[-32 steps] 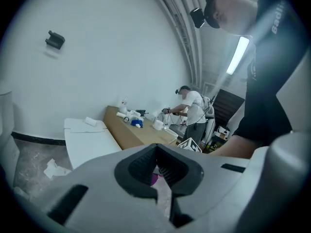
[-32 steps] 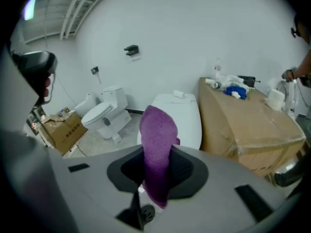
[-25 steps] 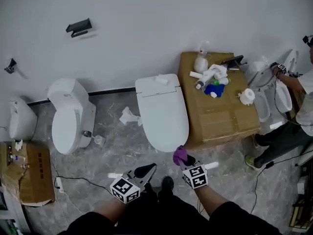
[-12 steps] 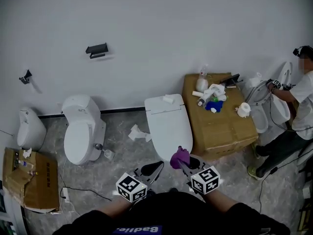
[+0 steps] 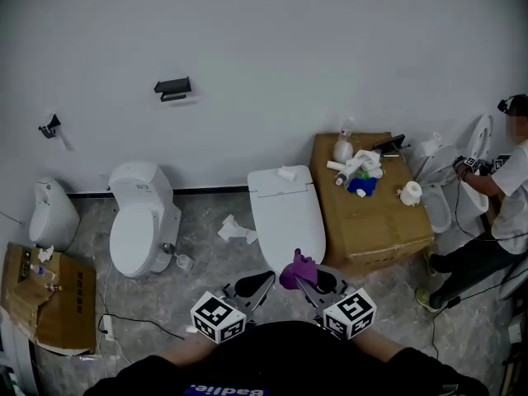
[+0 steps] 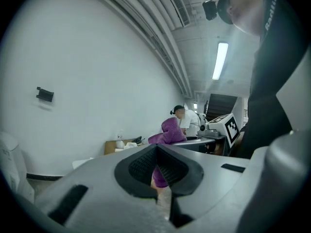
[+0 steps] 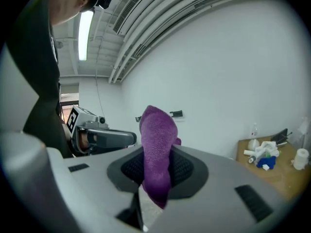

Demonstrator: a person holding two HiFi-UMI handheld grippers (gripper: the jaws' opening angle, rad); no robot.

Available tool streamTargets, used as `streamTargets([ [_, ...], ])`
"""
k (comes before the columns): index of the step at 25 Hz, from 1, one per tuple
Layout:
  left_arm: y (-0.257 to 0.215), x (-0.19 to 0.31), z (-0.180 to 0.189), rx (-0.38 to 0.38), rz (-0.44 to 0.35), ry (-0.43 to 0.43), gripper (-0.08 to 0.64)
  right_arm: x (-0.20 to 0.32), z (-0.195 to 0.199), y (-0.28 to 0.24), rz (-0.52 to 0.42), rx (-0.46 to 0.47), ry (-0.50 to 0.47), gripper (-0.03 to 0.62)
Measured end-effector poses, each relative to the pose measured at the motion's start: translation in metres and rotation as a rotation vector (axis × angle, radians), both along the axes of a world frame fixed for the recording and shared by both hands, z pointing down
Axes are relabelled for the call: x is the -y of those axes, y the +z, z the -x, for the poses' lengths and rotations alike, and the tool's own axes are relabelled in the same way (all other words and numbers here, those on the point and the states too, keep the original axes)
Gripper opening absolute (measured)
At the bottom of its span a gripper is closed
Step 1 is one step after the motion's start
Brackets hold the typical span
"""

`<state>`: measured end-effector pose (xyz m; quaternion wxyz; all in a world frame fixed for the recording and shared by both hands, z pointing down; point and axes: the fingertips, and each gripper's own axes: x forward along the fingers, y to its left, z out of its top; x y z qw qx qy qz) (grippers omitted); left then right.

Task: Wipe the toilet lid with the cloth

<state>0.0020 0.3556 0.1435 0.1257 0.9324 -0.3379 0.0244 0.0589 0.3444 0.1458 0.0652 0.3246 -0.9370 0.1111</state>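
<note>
Cloth, purple and fuzzy, pinched in right tongs; left tongs closed, empty.

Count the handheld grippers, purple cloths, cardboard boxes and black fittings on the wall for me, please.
Grippers: 2, the left gripper and the right gripper
Cloths: 1, a purple cloth clamped in the right gripper
Cardboard boxes: 2, the big box and the small box
Black wall fittings: 2, the larger fitting and the smaller fitting
Total: 7
</note>
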Motion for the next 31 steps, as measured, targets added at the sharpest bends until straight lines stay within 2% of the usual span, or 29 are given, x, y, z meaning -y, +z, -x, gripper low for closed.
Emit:
streamTargets([
  [5,0.001,-0.007,0.004,0.012,-0.022,-0.012,0.015,-0.01,0.009,-0.003,-0.036,0.015,-0.049,0.097],
  [11,0.0,-0.012,-0.001,0.04,-0.064,0.006,0.015,-0.013,0.008,-0.003,-0.056,0.009,-0.057,0.097],
  [31,0.004,-0.012,-0.003,0.054,-0.068,-0.01,0.015,-0.012,0.002,0.001,-0.06,0.019,-0.039,0.097],
])
